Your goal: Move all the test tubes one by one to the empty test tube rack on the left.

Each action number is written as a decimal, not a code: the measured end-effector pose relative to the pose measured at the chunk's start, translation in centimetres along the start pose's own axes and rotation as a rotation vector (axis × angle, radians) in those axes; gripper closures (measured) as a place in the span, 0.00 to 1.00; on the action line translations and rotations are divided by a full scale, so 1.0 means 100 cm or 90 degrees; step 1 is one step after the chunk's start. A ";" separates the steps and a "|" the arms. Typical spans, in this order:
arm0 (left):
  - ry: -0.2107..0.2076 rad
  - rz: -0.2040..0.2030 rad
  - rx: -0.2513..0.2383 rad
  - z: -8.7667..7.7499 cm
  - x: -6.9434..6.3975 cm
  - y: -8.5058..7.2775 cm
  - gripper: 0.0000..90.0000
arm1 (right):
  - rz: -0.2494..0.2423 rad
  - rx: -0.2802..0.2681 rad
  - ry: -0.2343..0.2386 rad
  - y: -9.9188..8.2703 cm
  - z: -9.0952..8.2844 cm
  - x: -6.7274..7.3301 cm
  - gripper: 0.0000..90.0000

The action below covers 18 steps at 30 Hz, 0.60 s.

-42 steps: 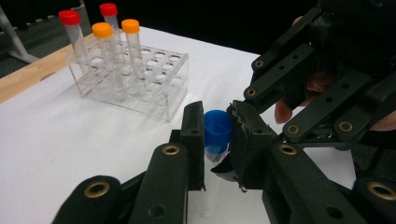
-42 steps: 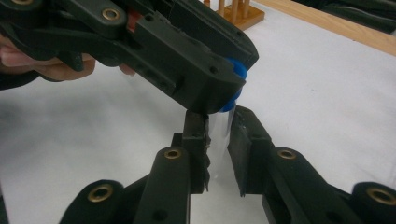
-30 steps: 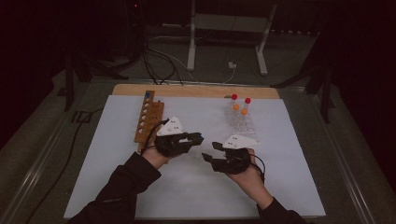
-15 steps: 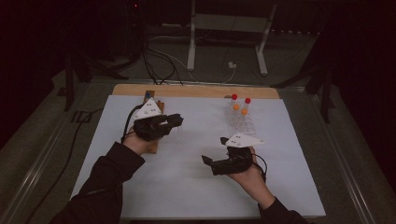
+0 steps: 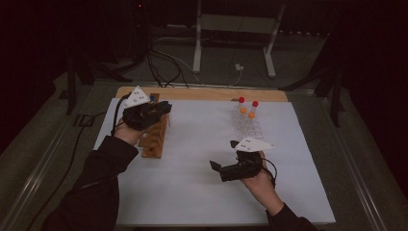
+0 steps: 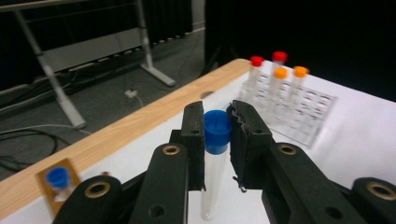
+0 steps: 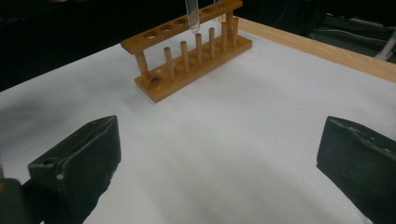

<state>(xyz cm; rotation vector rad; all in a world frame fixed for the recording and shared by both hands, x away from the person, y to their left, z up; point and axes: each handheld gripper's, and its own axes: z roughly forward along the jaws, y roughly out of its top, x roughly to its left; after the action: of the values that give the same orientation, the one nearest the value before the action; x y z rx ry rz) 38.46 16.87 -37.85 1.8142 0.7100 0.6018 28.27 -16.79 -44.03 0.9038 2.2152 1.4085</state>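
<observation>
While the left gripper (image 5: 161, 108) is held above the wooden rack (image 5: 155, 137) near the bench's far left corner, its fingers (image 6: 194, 135) are clenched on a blue-capped tube (image 6: 215, 158), gripped just under the cap and hanging upright. The right gripper (image 5: 219, 168) rests low over the bench's near middle, its fingers (image 7: 84, 154) released and spread with nothing between them, the jaws having just been opening. A missed hole is judged the main risk: a tube lowered off-centre could strike the rack's top bar and slip in the grip or tip. Compared with a second ago, the left gripper has been carried from the bench's middle to the rack. A clear rack (image 5: 248, 126) of capped tubes stands toward the far right.
</observation>
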 end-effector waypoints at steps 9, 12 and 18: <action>0.077 -0.013 -0.004 0.000 0.026 0.005 0.86 | 0.002 -0.002 0.008 0.000 -0.001 -0.002 0.00; 0.099 -0.017 -0.005 0.003 0.034 0.006 0.86 | 0.001 -0.002 0.010 0.000 -0.001 -0.002 0.00; 0.139 -0.019 -0.011 0.010 0.046 0.004 0.86 | -0.001 0.001 0.013 0.000 -0.002 -0.002 0.00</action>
<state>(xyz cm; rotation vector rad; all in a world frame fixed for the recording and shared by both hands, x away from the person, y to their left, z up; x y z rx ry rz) 42.40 19.39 -37.48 1.7348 0.8735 0.7928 28.30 -17.04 -44.01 0.8922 2.2321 1.4223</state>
